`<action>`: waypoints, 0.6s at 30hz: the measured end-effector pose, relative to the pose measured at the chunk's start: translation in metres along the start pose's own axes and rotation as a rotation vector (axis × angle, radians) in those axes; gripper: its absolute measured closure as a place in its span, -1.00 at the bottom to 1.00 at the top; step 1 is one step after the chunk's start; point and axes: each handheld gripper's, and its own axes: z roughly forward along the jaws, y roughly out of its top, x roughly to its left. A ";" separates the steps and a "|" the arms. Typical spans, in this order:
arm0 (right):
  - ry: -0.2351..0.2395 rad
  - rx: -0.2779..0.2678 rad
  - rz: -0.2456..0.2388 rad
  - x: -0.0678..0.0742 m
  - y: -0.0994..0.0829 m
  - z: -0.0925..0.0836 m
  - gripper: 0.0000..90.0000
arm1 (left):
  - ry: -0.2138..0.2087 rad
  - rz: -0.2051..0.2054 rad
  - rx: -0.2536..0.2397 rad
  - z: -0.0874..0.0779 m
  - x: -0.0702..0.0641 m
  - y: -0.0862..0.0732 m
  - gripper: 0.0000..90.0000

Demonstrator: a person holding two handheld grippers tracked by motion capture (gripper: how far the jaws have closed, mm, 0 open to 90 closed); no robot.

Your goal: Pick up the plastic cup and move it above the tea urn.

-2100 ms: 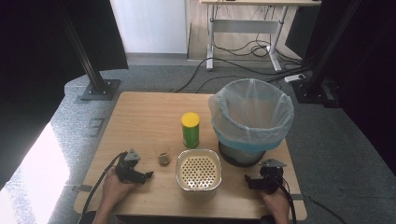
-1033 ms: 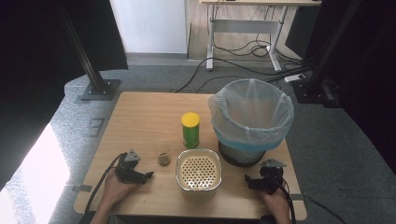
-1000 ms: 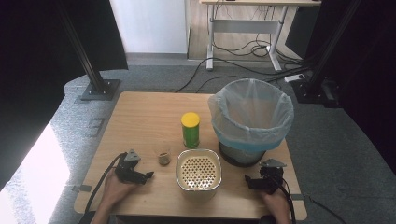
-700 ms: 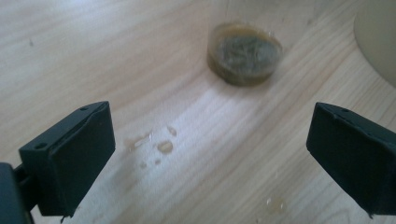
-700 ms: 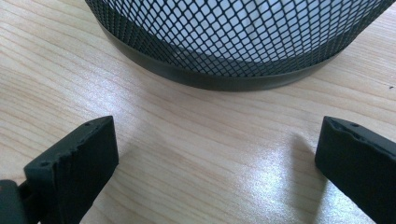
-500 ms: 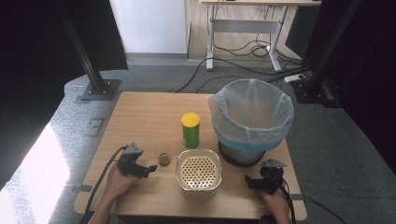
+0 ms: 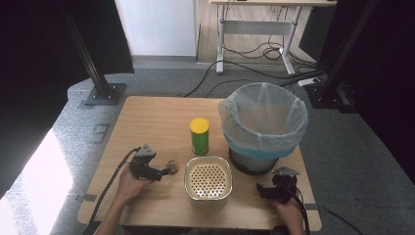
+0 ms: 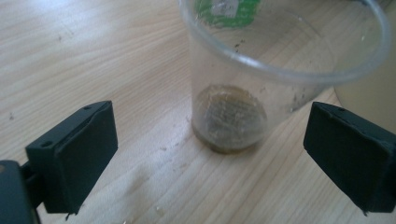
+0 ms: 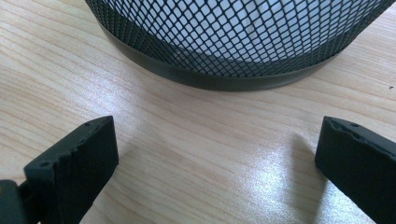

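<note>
Your wooden table carries everything here, and the biggest thing on it is the black mesh waste bin with its pale plastic liner, standing toward the far right. In the right gripper view the bin's mesh wall rises just ahead of your jaws. Next in size is the cream container with a perforated lid, at the near edge between your two hands. Behind it stands the green can with a yellow lid, upright and just left of the bin.

Your left gripper lies at the near left, its jaws wide apart and just now closing a little, with nothing pressed between them. The clear plastic cup stands upright right ahead of them, near but not touched, with a brownish residue at its bottom; what that residue is you cannot tell from the blurred view. Your right gripper rests at the near right, jaws spread wide over bare wood and holding nothing.
</note>
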 end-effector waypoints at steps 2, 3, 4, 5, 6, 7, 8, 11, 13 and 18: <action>0.000 0.000 0.000 0.000 0.000 0.000 -1.00 | -0.005 0.002 -0.004 0.002 0.000 0.001 -0.91; 0.000 0.000 0.000 0.000 0.000 0.000 -1.00 | -0.008 0.007 -0.003 0.004 0.000 0.002 -0.88; 0.000 -0.002 0.001 0.000 0.000 0.000 -1.00 | -0.011 0.012 -0.003 0.005 -0.001 0.002 -0.87; 0.000 -0.002 0.001 0.000 0.000 0.000 -1.00 | -0.013 0.017 -0.010 0.006 -0.002 0.003 -0.85; 0.000 -0.002 0.001 0.000 0.000 0.000 -1.00 | -0.020 0.022 -0.017 0.006 -0.003 0.003 -0.81; 0.000 -0.002 0.000 0.000 0.000 0.000 -1.00 | -0.028 0.023 -0.024 0.006 -0.003 0.004 -0.76; 0.000 -0.002 0.001 0.000 0.000 0.000 -1.00 | -0.033 0.028 -0.027 0.007 -0.004 0.005 -0.72; 0.000 -0.002 0.001 0.000 0.000 0.000 -1.00 | -0.042 0.036 -0.017 0.009 -0.005 0.008 -0.68; 0.000 -0.002 0.001 0.000 0.000 0.000 -1.00 | -0.038 0.043 -0.007 0.012 -0.007 0.010 -0.66; 0.000 -0.002 0.001 0.000 0.000 0.000 -1.00 | -0.032 0.048 -0.005 0.016 -0.008 0.012 -0.54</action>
